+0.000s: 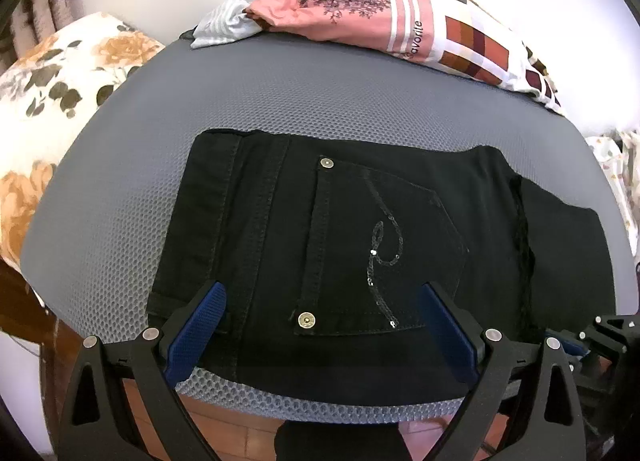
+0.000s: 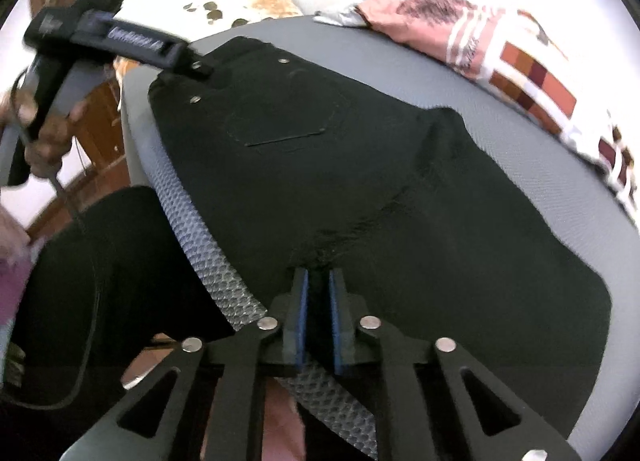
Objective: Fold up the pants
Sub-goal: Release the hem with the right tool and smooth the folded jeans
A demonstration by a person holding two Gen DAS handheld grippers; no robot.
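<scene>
In the left wrist view, the left gripper (image 1: 322,313) stands spread wide at lower centre, pads clear of the cloth. Black pants (image 1: 360,229) lie folded mid-frame on a grey mesh mat (image 1: 120,181), back pocket up with two rivets and a sequin swirl; their near edge hangs over the mat's rim, cut off below. In the right wrist view, the right gripper (image 2: 319,301) at lower centre is clenched on a pinch of pants; the frame's left is blurred.
</scene>
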